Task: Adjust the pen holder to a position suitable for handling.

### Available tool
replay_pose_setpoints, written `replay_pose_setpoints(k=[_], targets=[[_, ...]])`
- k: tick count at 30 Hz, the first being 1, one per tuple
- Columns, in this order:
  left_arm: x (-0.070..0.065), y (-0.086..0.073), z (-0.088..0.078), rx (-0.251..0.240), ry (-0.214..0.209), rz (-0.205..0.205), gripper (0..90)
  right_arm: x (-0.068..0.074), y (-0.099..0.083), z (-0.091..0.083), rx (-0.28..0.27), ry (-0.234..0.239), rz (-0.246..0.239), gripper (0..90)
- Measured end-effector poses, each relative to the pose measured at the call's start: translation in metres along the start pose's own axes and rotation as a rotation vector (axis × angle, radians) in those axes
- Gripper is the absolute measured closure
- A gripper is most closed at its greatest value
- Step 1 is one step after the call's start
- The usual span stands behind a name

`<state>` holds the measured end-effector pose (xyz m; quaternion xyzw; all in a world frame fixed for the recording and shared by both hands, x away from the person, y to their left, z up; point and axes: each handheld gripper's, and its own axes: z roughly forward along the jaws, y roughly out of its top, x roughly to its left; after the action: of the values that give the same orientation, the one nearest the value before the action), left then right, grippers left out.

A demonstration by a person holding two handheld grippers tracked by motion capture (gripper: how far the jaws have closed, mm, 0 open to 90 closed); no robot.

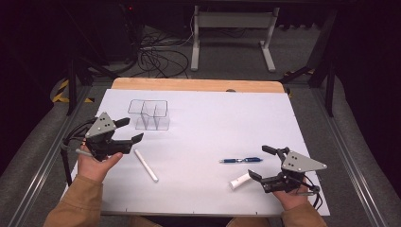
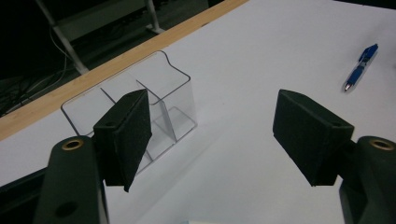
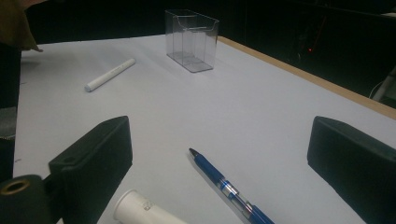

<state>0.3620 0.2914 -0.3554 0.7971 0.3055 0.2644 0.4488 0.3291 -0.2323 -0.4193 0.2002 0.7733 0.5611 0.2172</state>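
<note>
I've got the white-covered tabletop under me, its wooden edge along the far side, beyond it I see a white desk frame on the grey floor, black cables tangled left of it, yellow-black hazard tape at far left

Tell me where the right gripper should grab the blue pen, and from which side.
Grip the blue pen at mid-barrel, coming straight down with the right gripper, jaws across its length. It lies flat, apart from the white tube, so probably only its long sides are free for the pads.

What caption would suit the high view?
Two hand-held grippers hover open over pens and a clear organizer.
</note>
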Motion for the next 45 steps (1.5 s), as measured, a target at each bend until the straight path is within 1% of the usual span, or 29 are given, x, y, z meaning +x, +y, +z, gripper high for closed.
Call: replay_pose_setpoints(k=[4, 6, 7, 9, 11, 14, 16, 18, 20, 24, 27, 28, 30, 32, 34, 35, 36, 37, 39, 42, 45], targets=[[0.004, 0.002, 0.004, -0.001, 0.013, 0.013, 29.8, 0.000, 0.000, 0.001, 0.000, 0.002, 0.001, 7.3], [0.007, 0.004, 0.007, 0.011, 0.018, 0.026, 30.0, 0.000, 0.000, 0.001, 0.000, 0.002, 0.001, 7.3], [0.008, 0.005, 0.008, 0.014, 0.024, 0.026, 30.1, 0.000, 0.000, 0.001, 0.000, 0.002, 0.001, 7.3], [0.012, 0.007, 0.011, 0.028, 0.023, 0.031, 30.3, 0.000, 0.000, 0.001, 0.000, 0.003, 0.001, 7.3], [0.015, 0.008, 0.013, 0.037, 0.020, 0.019, 30.8, 0.000, 0.000, 0.000, 0.000, 0.002, 0.001, 7.3], [0.019, 0.009, 0.015, 0.035, 0.018, 0.006, 32.3, 0.000, 0.000, 0.000, 0.001, 0.005, 0.005, 7.3], [0.023, 0.010, 0.016, 0.035, 0.019, 0.010, 32.9, 0.000, 0.000, 0.000, 0.001, 0.005, 0.005, 7.3], [0.025, 0.011, 0.018, 0.049, 0.022, 0.013, 33.3, 0.000, -0.001, 0.000, 0.001, 0.005, 0.005, 7.3], [0.028, 0.013, 0.020, 0.064, 0.031, 0.038, 33.3, 0.000, -0.001, 0.000, 0.001, 0.006, 0.006, 7.3], [0.030, 0.016, 0.023, 0.082, 0.038, 0.063, 33.3, 0.000, 0.000, 0.000, 0.000, 0.008, 0.003, 7.4], [0.031, 0.017, 0.024, 0.075, 0.032, 0.061, 33.3, 0.000, -0.001, 0.000, 0.000, 0.010, 0.005, 7.4], [0.032, 0.017, 0.024, 0.073, 0.029, 0.052, 33.3, 0.000, -0.001, 0.000, 0.000, 0.011, 0.005, 7.4], [0.034, 0.016, 0.027, 0.087, 0.015, 0.044, 34.1, 0.001, 0.000, -0.001, -0.002, 0.007, -0.001, 7.6], [0.037, 0.016, 0.029, 0.112, 0.011, 0.053, 34.4, 0.001, 0.000, -0.001, -0.005, 0.006, -0.003, 7.8], [0.039, 0.018, 0.031, 0.132, 0.000, 0.051, 34.9, 0.002, 0.001, -0.002, -0.012, 0.012, -0.008, 8.3], [0.041, 0.019, 0.031, 0.134, 0.001, 0.058, 35.1, 0.002, 0.001, -0.002, -0.012, 0.012, -0.009, 8.3], [0.042, 0.020, 0.032, 0.140, -0.008, 0.053, 35.1, 0.002, 0.001, -0.002, -0.012, 0.013, -0.008, 8.3], [0.043, 0.021, 0.033, 0.145, -0.003, 0.068, 35.1, 0.002, 0.001, -0.002, -0.011, 0.013, -0.007, 8.3], [0.045, 0.023, 0.036, 0.153, -0.010, 0.071, 35.4, 0.002, 0.001, -0.002, -0.008, 0.012, -0.002, 8.3], [0.047, 0.024, 0.041, 0.179, 0.000, 0.063, 35.2, 0.002, 0.001, -0.002, -0.012, 0.016, -0.003, 8.3], [0.052, 0.026, 0.046, 0.199, -0.007, 0.057, 37.7, 0.002, 0.001, -0.002, -0.014, 0.018, -0.004, 8.3]])
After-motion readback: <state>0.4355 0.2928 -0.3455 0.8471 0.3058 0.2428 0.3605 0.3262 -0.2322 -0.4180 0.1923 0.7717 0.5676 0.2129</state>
